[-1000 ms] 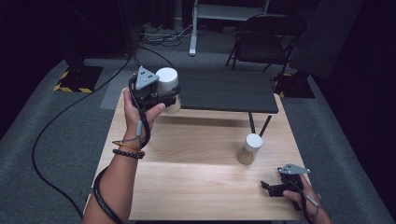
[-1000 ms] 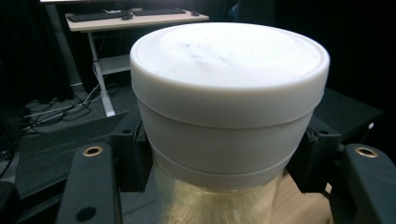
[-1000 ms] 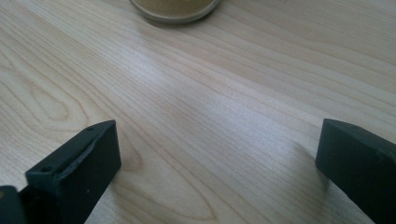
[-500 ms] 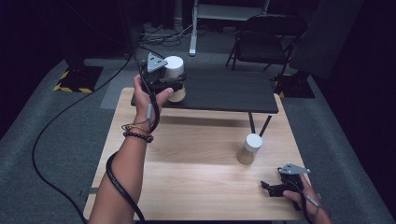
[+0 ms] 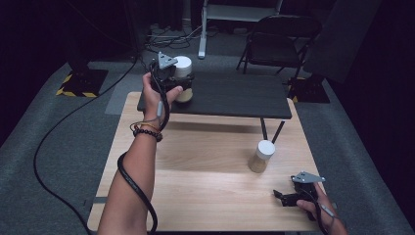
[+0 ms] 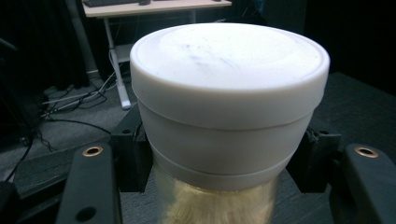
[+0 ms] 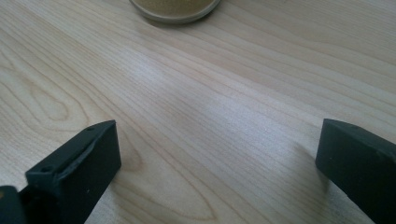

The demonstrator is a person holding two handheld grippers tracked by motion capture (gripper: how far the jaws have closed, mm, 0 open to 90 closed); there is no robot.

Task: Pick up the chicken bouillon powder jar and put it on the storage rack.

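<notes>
Gripping with my left gripper (image 5: pixel 177 87), I am holding the white-lidded jar (image 6: pixel 219 116) by its clear body just under the lid, over the left end of the dark raised shelf (image 5: pixel 235 95). Its jaws are pressing in from both sides. Judging by the look, the jar is stiff, smooth plastic or glass, part-filled with tan grains, so moderately light but slippery; below the lid's lip seems the safest hold. I am seeing no label or writing on it. My right gripper (image 5: pixel 288 197) is resting spread apart on the wooden table (image 5: pixel 205 196), near a second jar (image 5: pixel 261 156).
</notes>
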